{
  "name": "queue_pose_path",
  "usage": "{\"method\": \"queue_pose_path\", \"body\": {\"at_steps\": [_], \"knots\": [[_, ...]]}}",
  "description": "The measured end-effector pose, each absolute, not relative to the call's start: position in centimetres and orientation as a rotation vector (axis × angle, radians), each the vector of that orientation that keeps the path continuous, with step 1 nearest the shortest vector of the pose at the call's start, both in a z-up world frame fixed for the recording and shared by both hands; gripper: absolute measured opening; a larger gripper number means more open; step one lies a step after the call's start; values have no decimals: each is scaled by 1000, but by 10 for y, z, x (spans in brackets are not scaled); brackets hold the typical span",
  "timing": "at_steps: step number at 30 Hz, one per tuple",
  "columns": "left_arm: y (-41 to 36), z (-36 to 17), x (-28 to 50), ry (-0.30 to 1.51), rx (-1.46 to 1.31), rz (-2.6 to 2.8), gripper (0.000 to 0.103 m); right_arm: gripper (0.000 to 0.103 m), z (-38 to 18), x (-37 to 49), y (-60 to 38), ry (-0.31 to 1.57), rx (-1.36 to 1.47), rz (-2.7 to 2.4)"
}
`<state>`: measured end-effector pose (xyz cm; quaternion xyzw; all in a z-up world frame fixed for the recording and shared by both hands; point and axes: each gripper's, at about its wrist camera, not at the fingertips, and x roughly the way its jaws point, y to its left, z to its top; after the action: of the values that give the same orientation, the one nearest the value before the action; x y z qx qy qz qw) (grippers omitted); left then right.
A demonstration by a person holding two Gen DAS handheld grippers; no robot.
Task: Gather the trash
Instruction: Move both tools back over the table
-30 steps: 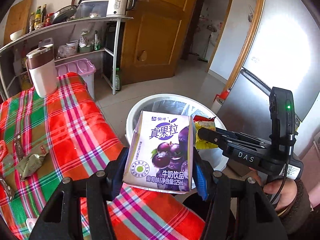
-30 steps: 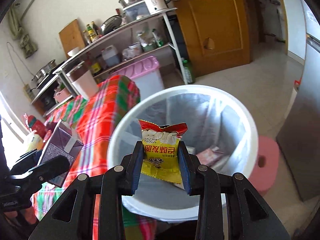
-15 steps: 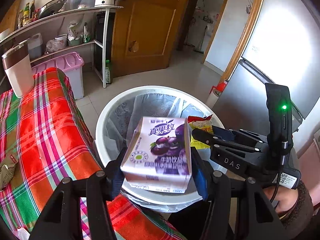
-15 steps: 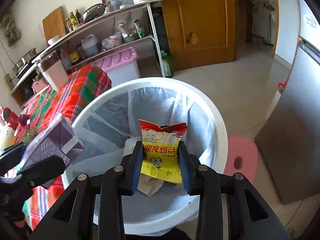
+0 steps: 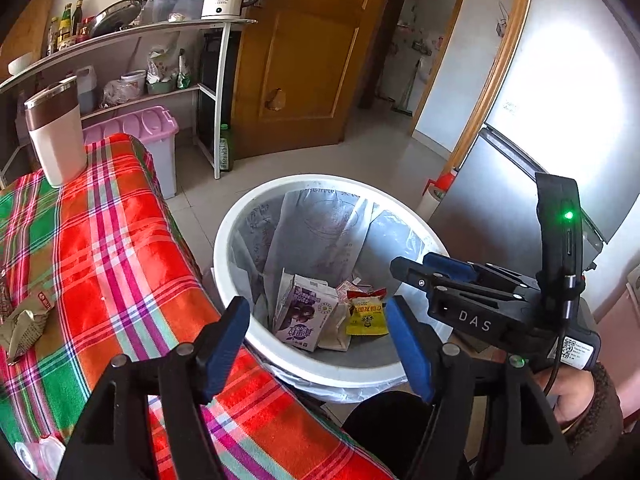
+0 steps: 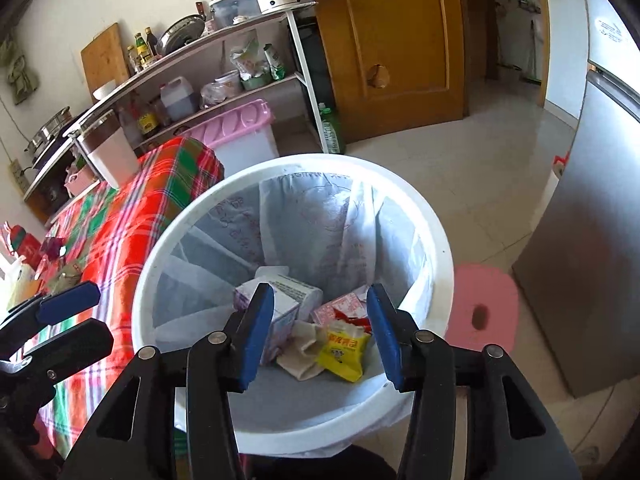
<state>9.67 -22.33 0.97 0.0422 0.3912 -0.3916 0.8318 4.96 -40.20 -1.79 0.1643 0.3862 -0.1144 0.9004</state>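
Purple carton [image 5: 304, 316] and yellow packet [image 5: 366, 318] are lying in the bin [image 5: 224, 248]; both grippers, left [image 5: 318, 344] and right [image 6: 316, 332], are hanging over it, jaws just opening, empty; a wrapper [image 5: 24, 320] beside the bin is waiting.

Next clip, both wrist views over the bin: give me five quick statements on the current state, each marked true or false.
1. The purple drink carton lies inside the white bin. True.
2. The right tool grips the yellow snack packet. False: the packet lies in the bin; the jaws, just opened, are empty.
3. The left tool is open and empty. True.
4. The bin has no liner. False: a plastic bag lines it.
5. A crumpled wrapper remains on the plaid tablecloth. True.
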Motion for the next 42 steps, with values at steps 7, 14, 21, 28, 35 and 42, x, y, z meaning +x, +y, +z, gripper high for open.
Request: {"method": "queue_pose_path", "body": {"at_steps": [7,14,21,28,35,42], "knots": [[-186,22,87,783,36,-783,73,50,-6,42,-377,763,344,-185],[-136,28,82,755,-5,-704,73,50,-1,44,-340,756,327,-103],[-86,29,80,740,-23,-575,74,50,-3,54,-293,775,287,-9],[-40,27,78,734,-47,-453,74,50,-1,62,-246,780,245,93],[2,20,80,744,-95,-353,74,50,-4,71,-200,798,203,184],[43,9,87,767,-142,-251,74,50,-8,81,-151,807,170,327]]}}
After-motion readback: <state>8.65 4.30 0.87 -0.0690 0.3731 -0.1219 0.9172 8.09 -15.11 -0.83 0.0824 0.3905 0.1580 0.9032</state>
